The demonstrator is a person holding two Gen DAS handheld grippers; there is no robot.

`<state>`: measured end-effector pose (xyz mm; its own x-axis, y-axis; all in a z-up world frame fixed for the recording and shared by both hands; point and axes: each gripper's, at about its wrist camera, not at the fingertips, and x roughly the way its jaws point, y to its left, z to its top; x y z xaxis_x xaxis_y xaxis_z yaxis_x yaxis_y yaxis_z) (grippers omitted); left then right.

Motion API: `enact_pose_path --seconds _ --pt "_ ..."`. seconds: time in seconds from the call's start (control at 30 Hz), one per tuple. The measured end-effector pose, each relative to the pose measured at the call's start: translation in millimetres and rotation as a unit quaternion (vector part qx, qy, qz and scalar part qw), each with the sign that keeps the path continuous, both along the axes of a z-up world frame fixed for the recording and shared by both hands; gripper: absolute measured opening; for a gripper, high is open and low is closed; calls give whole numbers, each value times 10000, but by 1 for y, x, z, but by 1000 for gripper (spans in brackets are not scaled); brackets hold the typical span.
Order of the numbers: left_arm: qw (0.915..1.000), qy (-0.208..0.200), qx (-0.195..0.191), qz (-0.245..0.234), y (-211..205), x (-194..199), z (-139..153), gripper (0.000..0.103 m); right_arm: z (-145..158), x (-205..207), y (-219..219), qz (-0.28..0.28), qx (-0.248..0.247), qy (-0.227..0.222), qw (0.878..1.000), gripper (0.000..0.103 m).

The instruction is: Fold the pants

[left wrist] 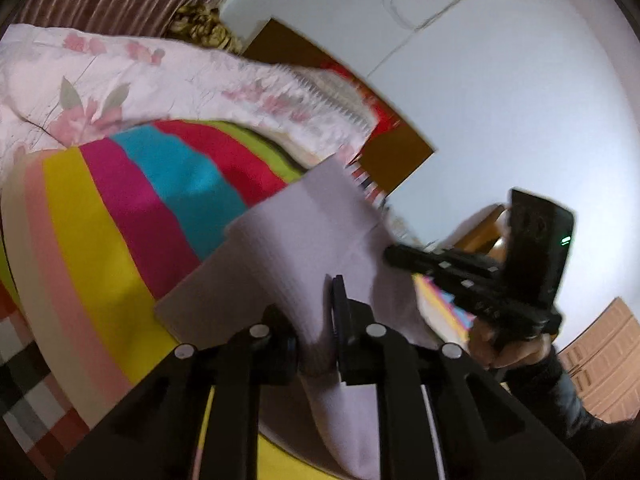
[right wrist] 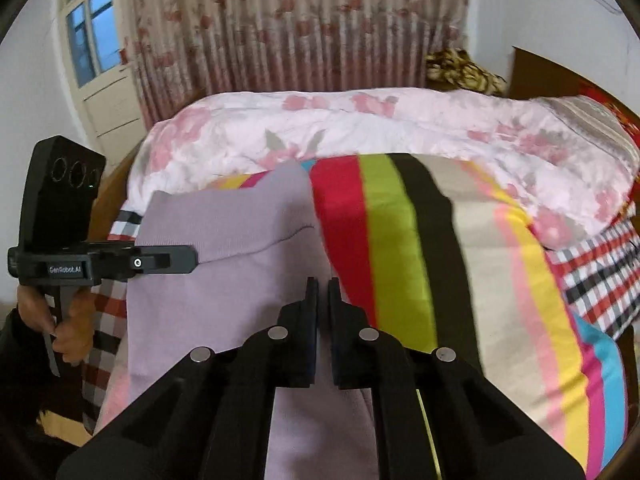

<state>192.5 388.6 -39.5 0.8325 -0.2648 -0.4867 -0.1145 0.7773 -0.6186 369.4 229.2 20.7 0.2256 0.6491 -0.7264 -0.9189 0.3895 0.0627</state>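
Where its side faces the camera, left gripper point(right wrist: 192, 258), white "GenRobot.AI" lettering.

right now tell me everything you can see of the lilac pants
The lilac pants are a soft, fine-ribbed knit in one plain colour with a thin seam line. They lie partly folded on the striped blanket, one edge lifted. The left gripper is shut on a fold of them; the right gripper is shut at the cloth, though whether it pinches any is unclear.
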Motion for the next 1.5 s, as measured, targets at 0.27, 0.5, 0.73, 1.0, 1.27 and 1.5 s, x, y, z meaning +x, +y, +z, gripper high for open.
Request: enact_pose_path --seconds 0.27,0.5,0.73,1.0,1.27,1.5 --pt "9968 523 -368 476 18 1 -31 14 -32 14 17 -95 -215 628 9977 13" --pt "9972 656 160 325 9 -4 -17 17 26 10 -86 -686 540 505 9949 78" --pt "9846 238 975 1432 3 -48 10 83 44 -16 -274 -2349 79 -200 9718 78" --pt "9887 -250 1434 -371 -137 -60 47 96 -6 -86 -349 -2520 59 603 9658 77" --pt "9726 674 1771 -1348 -226 -25 2 97 -40 -74 -401 -3199 235 1280 9385 53" --pt "9698 358 1760 -1648 -266 -49 31 101 -30 -114 -420 -3108 139 1159 9433 91"
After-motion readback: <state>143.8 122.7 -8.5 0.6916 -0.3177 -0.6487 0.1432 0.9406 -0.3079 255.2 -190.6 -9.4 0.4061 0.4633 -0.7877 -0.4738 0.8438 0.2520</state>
